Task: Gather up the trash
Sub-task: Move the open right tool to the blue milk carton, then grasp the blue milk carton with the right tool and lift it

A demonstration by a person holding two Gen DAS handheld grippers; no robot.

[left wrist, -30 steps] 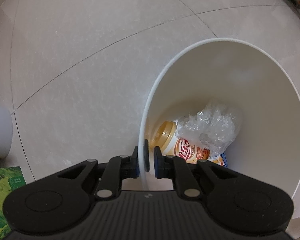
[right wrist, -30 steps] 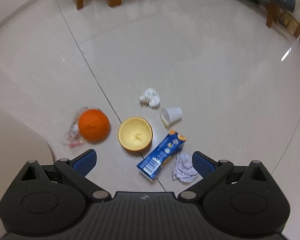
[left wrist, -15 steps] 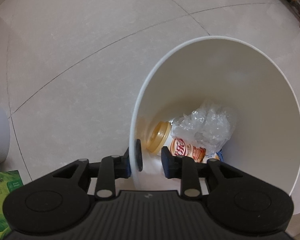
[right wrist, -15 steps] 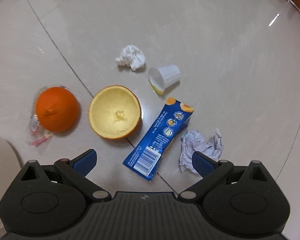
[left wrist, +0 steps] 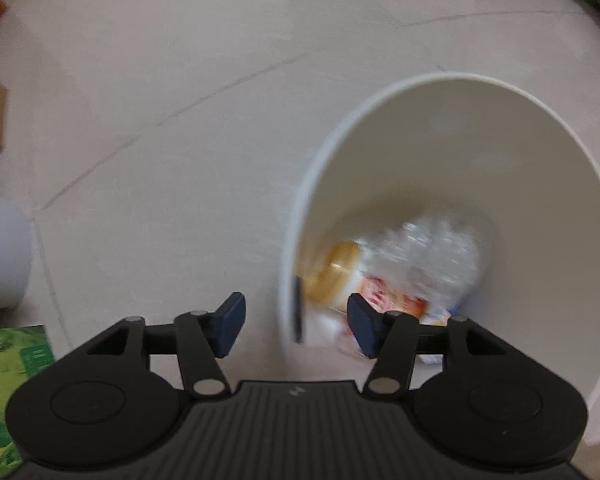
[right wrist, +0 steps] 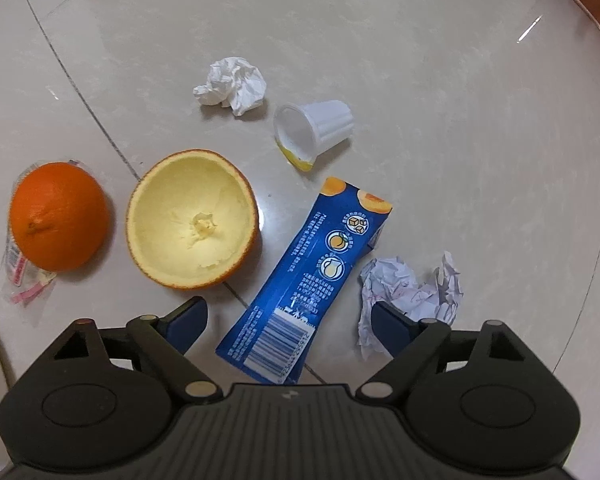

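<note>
The left wrist view alone showed the round white plastic bin, seen from above its mouth on the pale tiled floor. Inside, blurred by motion, lay a yellow-capped drink bottle with a red-printed label and a crumpled clear plastic wrapper over it. A green printed sheet lay at the lower left edge. The left gripper had its blue-padded fingers spread wide, one on each side of the bin's near wall and clear of it, holding nothing.

The right wrist view alone showed the trash still on the floor. A flattened blue juice carton with a barcode lay just ahead of the right gripper, its barcode end between the fingers. Beside it lay a hollowed orange peel half, pith side up, and further left a second orange peel dome sat on a small clear wrapper with pink print. A crumpled white tissue and a tipped-over white plastic cup lay farther off. A crumpled sheet of scribbled paper lay against the right finger. The right gripper's fingers were also wide apart, gripping nothing.
</note>
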